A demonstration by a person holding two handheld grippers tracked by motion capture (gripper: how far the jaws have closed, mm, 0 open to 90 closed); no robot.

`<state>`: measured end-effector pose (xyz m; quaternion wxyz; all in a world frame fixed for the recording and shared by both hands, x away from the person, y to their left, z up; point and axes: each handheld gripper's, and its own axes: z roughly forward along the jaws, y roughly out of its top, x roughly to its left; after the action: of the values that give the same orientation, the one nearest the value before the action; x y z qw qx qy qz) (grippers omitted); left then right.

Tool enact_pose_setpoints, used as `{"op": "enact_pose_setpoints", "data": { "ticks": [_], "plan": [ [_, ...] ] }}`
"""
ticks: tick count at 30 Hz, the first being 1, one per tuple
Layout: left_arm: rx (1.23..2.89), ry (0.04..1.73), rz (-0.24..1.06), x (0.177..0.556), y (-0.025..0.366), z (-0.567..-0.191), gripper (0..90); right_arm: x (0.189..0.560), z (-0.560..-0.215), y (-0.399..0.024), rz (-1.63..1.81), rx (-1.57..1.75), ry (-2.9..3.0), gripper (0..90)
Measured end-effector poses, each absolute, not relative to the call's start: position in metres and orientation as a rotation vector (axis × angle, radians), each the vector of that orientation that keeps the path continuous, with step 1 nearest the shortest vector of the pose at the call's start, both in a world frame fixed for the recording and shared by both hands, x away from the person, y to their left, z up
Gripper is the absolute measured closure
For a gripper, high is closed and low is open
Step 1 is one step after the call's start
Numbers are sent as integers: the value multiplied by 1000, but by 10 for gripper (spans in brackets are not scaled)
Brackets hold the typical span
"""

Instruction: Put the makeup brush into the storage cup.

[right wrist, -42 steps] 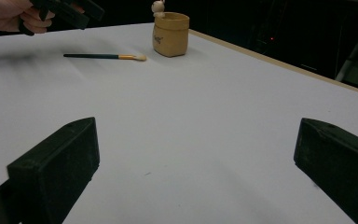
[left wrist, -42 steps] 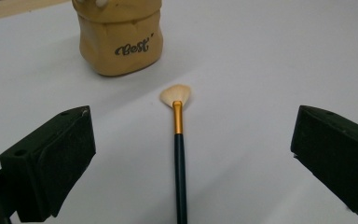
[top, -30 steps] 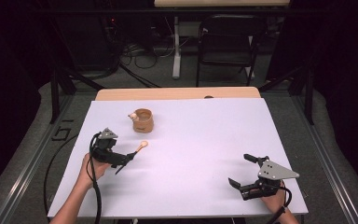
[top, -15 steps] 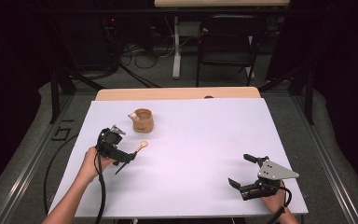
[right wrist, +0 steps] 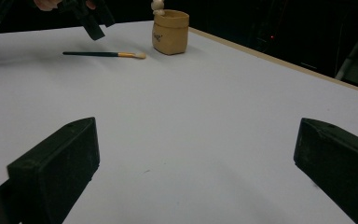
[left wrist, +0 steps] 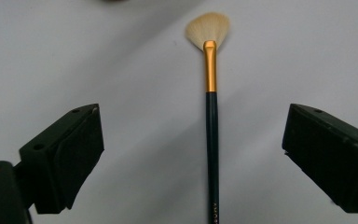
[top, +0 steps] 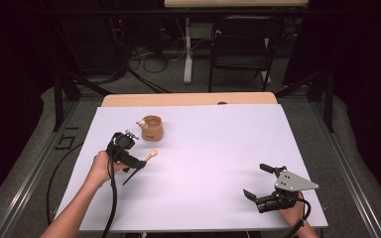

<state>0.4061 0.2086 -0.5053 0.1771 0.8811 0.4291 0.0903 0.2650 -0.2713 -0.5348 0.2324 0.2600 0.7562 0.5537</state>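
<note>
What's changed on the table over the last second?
The left gripper has moved up the table towards the tan fabric pot, over the dark-handled fan brush; its jaws have just been closing slightly, the brush between them untouched. The right gripper, brush and pot stayed put.

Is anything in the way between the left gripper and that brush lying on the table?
Nothing visible is. The left gripper hangs over the brush, whose dark handle lies on the bare white table between the wide-apart jaws. Its jaws have just been closing a little, but the pads do not touch the brush.
</note>
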Motion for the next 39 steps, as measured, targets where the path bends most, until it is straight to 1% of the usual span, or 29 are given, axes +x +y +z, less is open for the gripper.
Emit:
{"op": "enact_pose_setpoints", "data": {
  "ticks": [11,25,29,30,31,39],
  "plan": [
    [2591,1210,227,411,198,-503,169,265,-535,-272,1515,715,2080,0],
    [2648,1203,181,415,190,-509,435,265,-535,-272,1512,717,2081,1],
    [2654,1205,166,416,188,-511,501,265,-535,-272,1511,717,2082,1],
    [2656,1210,162,417,188,-511,501,265,-535,-272,1511,717,2083,1],
    [2664,1210,149,418,187,-513,536,265,-535,-272,1511,717,2083,1],
    [2684,1220,114,422,186,-518,661,265,-535,-272,1511,717,2084,2]
  ]
}}
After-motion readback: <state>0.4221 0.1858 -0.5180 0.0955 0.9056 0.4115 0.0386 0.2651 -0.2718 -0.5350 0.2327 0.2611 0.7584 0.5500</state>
